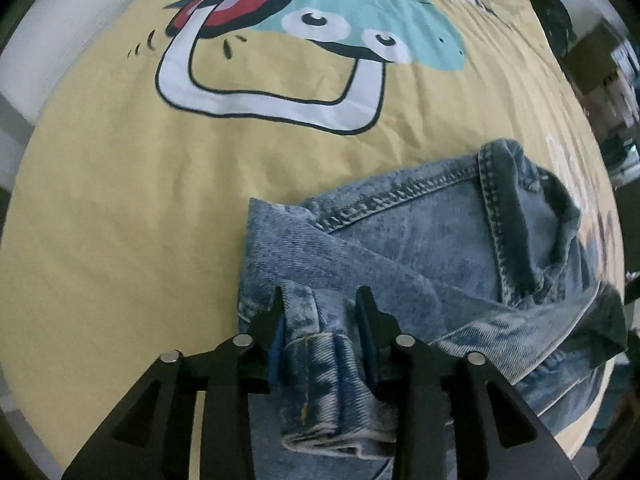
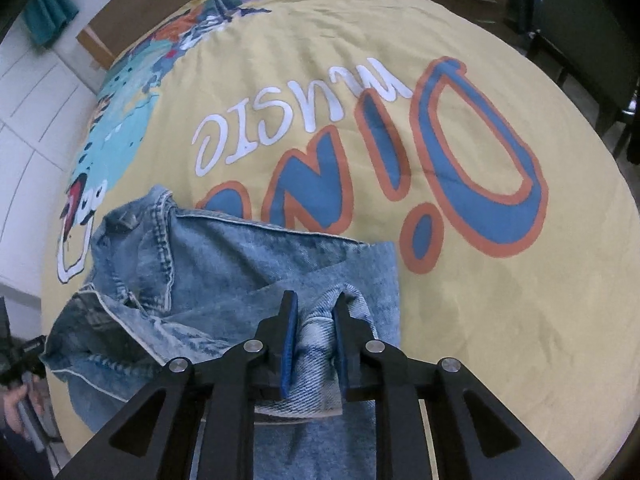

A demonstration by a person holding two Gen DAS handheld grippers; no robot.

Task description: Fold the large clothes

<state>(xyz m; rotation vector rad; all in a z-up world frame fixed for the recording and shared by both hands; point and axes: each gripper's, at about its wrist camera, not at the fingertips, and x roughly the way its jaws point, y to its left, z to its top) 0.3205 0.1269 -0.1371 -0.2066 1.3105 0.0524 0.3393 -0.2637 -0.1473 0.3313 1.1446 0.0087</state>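
A light-blue denim jacket [image 1: 420, 240] lies partly folded on a yellow printed bedspread [image 1: 120, 200]. My left gripper [image 1: 320, 300] points down at its near edge. A folded cuff [image 1: 316, 360] sits between the blue pads [image 1: 276, 344], loosely, with a dark gap on the right side. In the right wrist view the same denim jacket [image 2: 224, 264] spreads to the left. My right gripper [image 2: 314, 304] has a bunched denim fold [image 2: 318, 356] filling the space between its pads [image 2: 290, 344]. The jacket's collar [image 2: 160, 216] lies at the far left.
The bedspread carries a cartoon face [image 1: 320, 32] and large letters [image 2: 460, 160]. A white wall or cabinet [image 2: 28, 128] lies to the left. Dark furniture [image 2: 580, 40] stands beyond the bed. A hand holding the other gripper [image 2: 20, 400] shows at the lower left.
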